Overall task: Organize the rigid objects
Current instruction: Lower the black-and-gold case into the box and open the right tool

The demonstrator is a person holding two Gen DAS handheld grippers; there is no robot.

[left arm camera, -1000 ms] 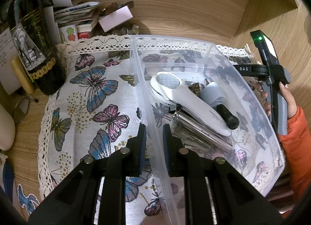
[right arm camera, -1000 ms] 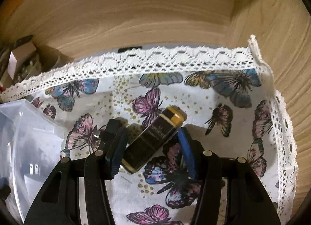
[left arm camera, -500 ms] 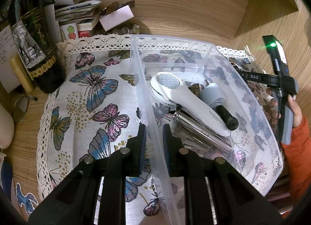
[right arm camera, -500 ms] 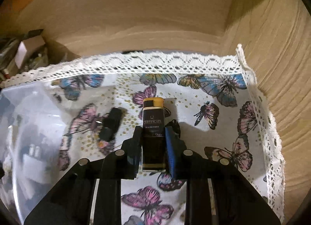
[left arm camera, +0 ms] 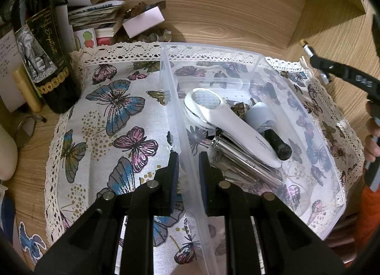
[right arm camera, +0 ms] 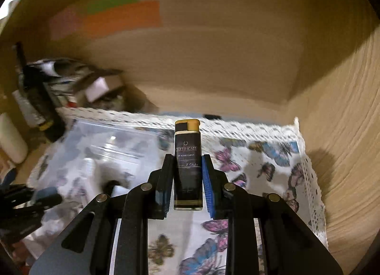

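Note:
My left gripper (left arm camera: 188, 165) is shut on the left wall of a clear plastic bin (left arm camera: 171, 99) that stands on a butterfly cloth (left arm camera: 114, 118). The bin holds a white handheld device (left arm camera: 228, 123), a silver tube (left arm camera: 239, 154), a pale bottle with a black cap (left arm camera: 263, 120) and other small items. My right gripper (right arm camera: 186, 168) is shut on a black lighter with a gold top (right arm camera: 187, 156) and holds it in the air above the cloth (right arm camera: 261, 161), right of the bin (right arm camera: 99, 146). The right gripper's body shows at the left wrist view's right edge (left arm camera: 344, 75).
A dark wine bottle (left arm camera: 45, 56) stands at the cloth's back left, with stacked papers and small boxes (left arm camera: 111, 21) behind it. Wooden walls (left arm camera: 237, 9) close in the back and the right. A white bottle (right arm camera: 11, 137) stands at the left.
My right gripper has lifted the lighter off the cloth and tilted upward, so more of the back wall shows. My left gripper has stayed on the bin wall.

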